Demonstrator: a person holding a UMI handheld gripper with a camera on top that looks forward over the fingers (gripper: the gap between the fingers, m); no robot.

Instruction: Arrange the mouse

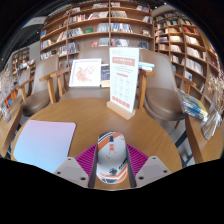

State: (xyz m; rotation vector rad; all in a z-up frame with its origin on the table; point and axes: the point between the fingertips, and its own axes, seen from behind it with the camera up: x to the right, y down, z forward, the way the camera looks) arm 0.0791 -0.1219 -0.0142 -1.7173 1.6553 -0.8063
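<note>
Low at the frame's bottom centre, the jaws are clamped on a white-and-orange mouse (pixel 112 157) above the wooden counter (pixel 90 112); the sign's (pixel 122 82) writing is unreadable.

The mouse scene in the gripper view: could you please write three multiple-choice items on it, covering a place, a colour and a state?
1. Where is the mouse?
A. between the tongs' fingers
B. on a chair
C. on a bookshelf

2. What colour is the mat beside the mouse?
A. red
B. pale blue-white
C. black

3. How does the sign beyond the mouse stand?
A. lying flat
B. upright
C. hanging from a shelf

Answers: A, the mouse sits on the table between the pink pads of the tongs; B, the mat looks pale; C is wrong, B: the sign stands upright on the table.
</note>
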